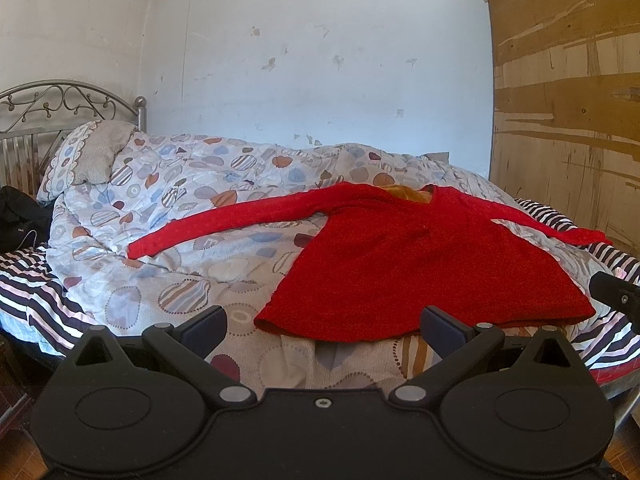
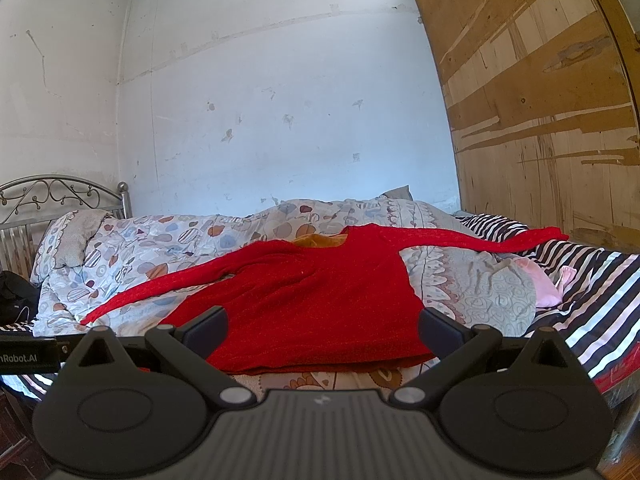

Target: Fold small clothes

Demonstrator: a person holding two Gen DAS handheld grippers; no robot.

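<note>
A small red long-sleeved sweater [image 1: 404, 264] lies flat on the patterned quilt [image 1: 168, 216], both sleeves spread out to the sides, its hem toward me. An orange lining shows at its collar [image 1: 408, 194]. My left gripper [image 1: 322, 326] is open and empty, just short of the hem's left part. In the right wrist view the sweater [image 2: 312, 300] lies the same way. My right gripper [image 2: 322, 330] is open and empty, its fingers on either side of the hem, above the cloth.
The bed has a striped sheet [image 1: 36, 296], a pillow [image 1: 90, 156] and a metal headboard [image 1: 60, 100] at the left. A black bag [image 1: 20, 216] sits at the far left. A wooden wardrobe [image 2: 540, 100] stands on the right. Pink cloth [image 2: 540, 284] lies at the right.
</note>
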